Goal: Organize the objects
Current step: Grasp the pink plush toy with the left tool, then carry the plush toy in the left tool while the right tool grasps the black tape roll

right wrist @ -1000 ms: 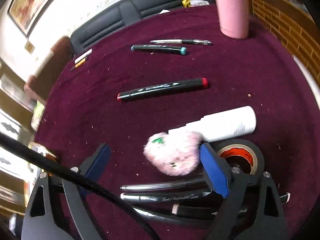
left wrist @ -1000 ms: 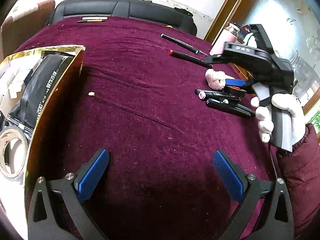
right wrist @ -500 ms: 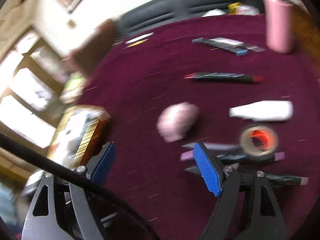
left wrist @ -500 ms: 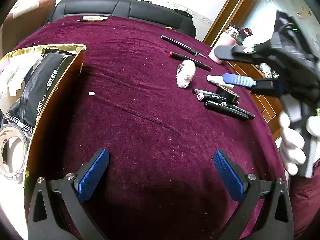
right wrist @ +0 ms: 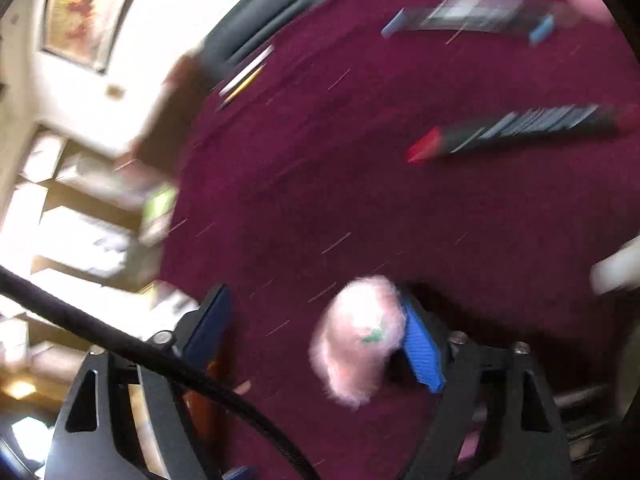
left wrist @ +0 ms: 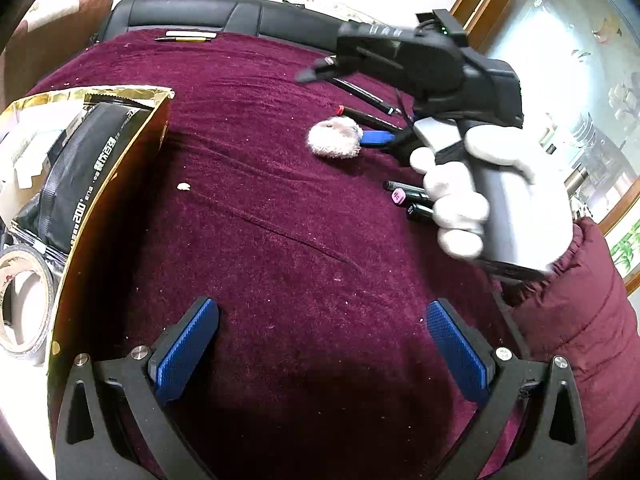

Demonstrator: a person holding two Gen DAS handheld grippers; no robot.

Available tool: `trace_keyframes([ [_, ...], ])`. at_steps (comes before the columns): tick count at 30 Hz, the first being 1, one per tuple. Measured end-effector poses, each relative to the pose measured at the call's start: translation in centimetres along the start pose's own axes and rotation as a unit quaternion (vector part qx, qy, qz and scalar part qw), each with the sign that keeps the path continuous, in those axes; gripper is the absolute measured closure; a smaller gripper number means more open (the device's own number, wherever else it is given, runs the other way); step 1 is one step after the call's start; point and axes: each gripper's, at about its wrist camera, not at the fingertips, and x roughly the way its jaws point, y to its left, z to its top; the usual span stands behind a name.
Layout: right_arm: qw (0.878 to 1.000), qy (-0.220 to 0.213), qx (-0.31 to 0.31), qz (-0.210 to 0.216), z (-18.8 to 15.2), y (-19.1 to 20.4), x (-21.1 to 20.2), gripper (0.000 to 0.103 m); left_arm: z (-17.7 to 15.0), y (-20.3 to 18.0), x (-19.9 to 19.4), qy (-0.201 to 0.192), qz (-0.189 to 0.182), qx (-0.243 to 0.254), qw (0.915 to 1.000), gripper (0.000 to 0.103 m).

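A pink fluffy ball lies on the dark red tablecloth. My right gripper is open around it, and its right blue pad touches the ball; that view is blurred. The same gripper shows in the left wrist view, held by a white-gloved hand. My left gripper is open and empty, low over the cloth at the near edge. A gold box with a black packet and tape stands at the left.
Black markers lie by the gloved hand. A red-capped marker and more pens lie further back. Pencils lie at the far edge by a black sofa. A white bottle is at the right.
My right gripper swung left and came down with its right pad against the pink ball. The ball has shifted left from beside the tape and bottle. My left gripper has not moved.
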Motion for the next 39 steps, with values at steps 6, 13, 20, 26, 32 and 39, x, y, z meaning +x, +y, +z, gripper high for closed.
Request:
trace_keyframes([
  [6, 0.988, 0.095, -0.043, 0.115, -6.5, 1.5, -1.3, 0.029, 0.0, 0.3, -0.1, -0.002, -0.008, -0.005, 1.0, 0.002],
  [13, 0.994, -0.061, -0.028, 0.088, -10.2, -2.5, -9.5, 0.029, -0.1, 0.7, -0.4, -0.007, -0.027, -0.016, 0.9995, 0.002],
  [20, 0.987, -0.112, 0.029, 0.116, -8.9, -7.0, -11.4, 0.027, 1.5, -0.3, -2.2, -0.012, 0.002, -0.008, 0.9999, 0.002],
  [26, 0.982, -0.129, 0.04, 0.13, -9.5, -7.1, -11.9, 0.027, 5.4, -2.3, 1.5, -0.031, 0.127, 0.075, 0.9886, 0.002],
  [32, 0.981, -0.131, 0.042, 0.133, -9.4, -7.1, -12.0, 0.027, 7.1, -1.4, 6.4, 0.011, 0.153, 0.117, 0.9812, 0.064],
  [39, 0.978, -0.161, 0.053, 0.121, -9.2, -8.2, -13.3, 0.026, 7.0, -1.0, 0.4, -0.026, 0.055, 0.061, 0.9963, 0.07],
])
